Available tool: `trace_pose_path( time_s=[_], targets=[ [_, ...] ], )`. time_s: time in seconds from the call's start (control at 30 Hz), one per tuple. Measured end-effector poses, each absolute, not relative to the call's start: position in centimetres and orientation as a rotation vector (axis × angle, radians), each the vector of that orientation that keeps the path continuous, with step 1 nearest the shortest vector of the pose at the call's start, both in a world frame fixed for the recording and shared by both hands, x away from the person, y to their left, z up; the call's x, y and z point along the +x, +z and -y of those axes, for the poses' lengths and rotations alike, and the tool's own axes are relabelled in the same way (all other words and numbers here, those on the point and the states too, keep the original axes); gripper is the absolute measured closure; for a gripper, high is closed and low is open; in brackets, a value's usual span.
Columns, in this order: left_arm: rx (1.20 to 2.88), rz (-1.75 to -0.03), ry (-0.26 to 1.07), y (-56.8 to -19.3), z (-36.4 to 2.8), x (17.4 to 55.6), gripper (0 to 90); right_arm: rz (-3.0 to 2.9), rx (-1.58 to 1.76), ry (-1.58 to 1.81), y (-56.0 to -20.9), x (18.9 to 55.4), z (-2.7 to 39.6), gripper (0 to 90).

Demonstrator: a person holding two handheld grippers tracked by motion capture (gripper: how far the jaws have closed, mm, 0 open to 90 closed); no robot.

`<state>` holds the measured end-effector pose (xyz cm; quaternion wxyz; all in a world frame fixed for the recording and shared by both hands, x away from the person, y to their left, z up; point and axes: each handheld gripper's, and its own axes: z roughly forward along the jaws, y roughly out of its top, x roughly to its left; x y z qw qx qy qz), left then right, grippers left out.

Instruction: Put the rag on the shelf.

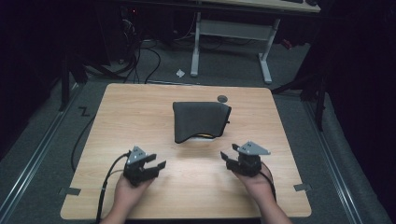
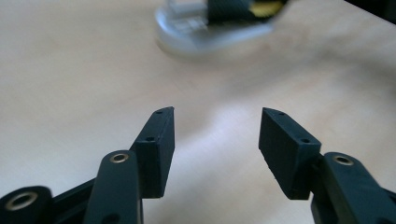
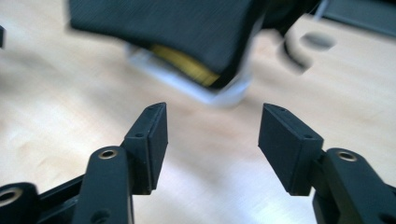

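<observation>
A dark grey cloth [image 1: 200,120] is draped over an object in the middle of the light wooden table [image 1: 140,107]. Under its near edge a white base [image 1: 204,137] peeks out. In the right gripper view the cloth [image 3: 168,25] covers something yellow [image 3: 184,63] on a white base [image 3: 219,95]. In the left gripper view the clear white base [image 2: 210,37] lies blurred far ahead. My left gripper [image 1: 156,162] rests near the front left, open and empty [image 2: 217,128]. My right gripper [image 1: 229,151] sits front right, open and empty [image 3: 212,126].
A small dark round disc [image 1: 222,98] lies on the table behind the cloth. A black cable [image 1: 105,184] trails from the left gripper off the front edge. Beyond the table stand a white-legged desk [image 1: 231,32] and floor cables [image 1: 140,60].
</observation>
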<state>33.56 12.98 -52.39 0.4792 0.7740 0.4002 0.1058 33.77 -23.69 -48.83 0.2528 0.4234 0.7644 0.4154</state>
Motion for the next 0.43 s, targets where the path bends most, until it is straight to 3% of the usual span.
trace_pose_path(
  time_s=[0.07,0.17,0.43],
  targets=[
    [1.991,-0.933,0.274,-52.4,-11.8,32.6,46.3,-2.100,1.139,1.150,-50.7,32.4,23.4,43.2],
    [1.984,-0.901,0.331,-52.0,-11.5,32.6,45.5,-2.192,1.060,1.056,-51.7,31.6,22.4,43.8],
    [1.959,-0.968,0.281,-52.7,-12.5,33.6,44.5,-2.179,1.099,1.074,-51.9,32.2,22.6,42.7]
  ],
)
